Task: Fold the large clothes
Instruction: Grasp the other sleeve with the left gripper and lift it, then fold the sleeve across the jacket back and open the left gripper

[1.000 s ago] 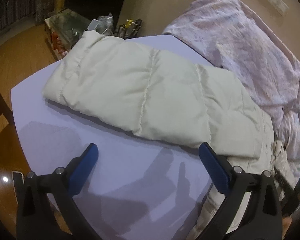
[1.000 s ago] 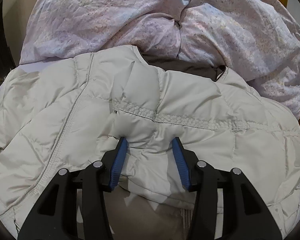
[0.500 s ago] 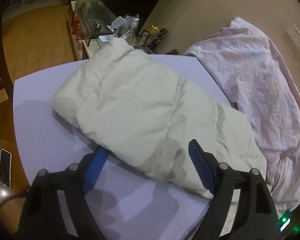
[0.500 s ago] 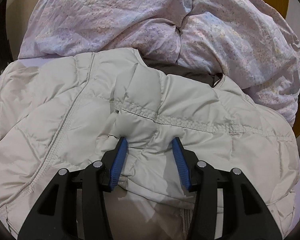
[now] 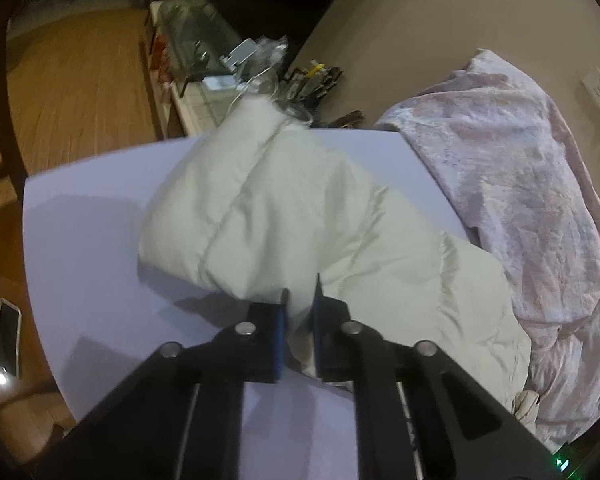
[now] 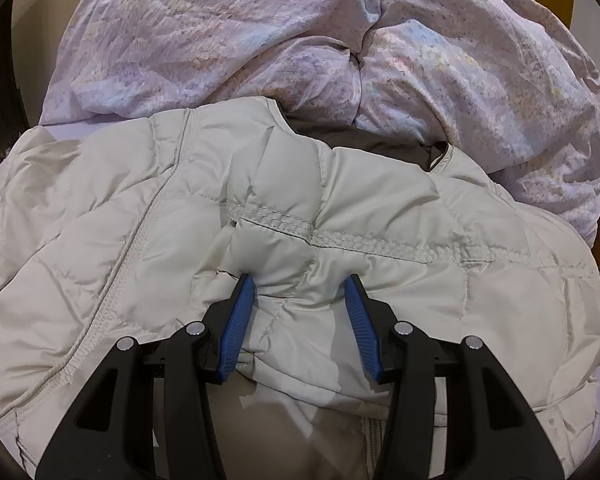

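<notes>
On the table, the left gripper has just clamped the sleeve edge — thin bite, may slip; the right gripper pinches the jacket.

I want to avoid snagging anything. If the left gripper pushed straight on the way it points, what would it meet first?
The cream padded jacket sleeve: the left gripper is already clamped on its near edge, so it would only shove the sleeve across the lavender table.
</notes>
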Action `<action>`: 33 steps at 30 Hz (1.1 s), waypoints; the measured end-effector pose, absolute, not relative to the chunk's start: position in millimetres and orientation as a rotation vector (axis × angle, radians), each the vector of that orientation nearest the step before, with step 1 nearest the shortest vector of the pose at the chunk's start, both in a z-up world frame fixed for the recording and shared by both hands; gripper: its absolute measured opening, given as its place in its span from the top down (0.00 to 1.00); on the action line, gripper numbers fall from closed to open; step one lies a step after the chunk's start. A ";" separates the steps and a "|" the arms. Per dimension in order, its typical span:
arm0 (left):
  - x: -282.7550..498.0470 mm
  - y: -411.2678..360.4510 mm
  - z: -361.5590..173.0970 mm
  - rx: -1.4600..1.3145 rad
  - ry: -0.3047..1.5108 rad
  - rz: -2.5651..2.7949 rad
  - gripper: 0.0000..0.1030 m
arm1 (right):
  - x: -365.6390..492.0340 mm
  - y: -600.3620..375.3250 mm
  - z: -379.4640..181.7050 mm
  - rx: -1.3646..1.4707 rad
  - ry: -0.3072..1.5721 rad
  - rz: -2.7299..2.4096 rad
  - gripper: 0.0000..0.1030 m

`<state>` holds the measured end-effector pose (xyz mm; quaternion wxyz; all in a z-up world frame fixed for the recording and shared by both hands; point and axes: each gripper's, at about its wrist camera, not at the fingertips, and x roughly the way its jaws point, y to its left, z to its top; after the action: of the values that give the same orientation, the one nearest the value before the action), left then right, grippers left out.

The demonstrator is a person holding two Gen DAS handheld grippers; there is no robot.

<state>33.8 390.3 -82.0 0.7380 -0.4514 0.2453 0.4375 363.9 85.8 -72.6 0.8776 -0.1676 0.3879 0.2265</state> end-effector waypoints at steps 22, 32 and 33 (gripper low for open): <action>183.1 208.7 110.8 -0.445 0.392 0.323 0.94 | 374.7 32.8 -50.7 -0.128 0.958 0.602 0.38; 252.5 102.5 72.5 -0.396 0.568 0.063 0.94 | 378.9 -85.5 -28.3 -0.052 0.843 0.432 0.35; 254.4 98.8 64.7 -0.393 0.586 0.050 0.94 | 379.9 -96.7 -28.5 -0.040 0.839 0.411 0.35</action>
<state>254.4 98.8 64.7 0.9382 -0.1923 0.2868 0.0244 379.9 -96.7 -28.5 0.8927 -0.0193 0.4042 0.1982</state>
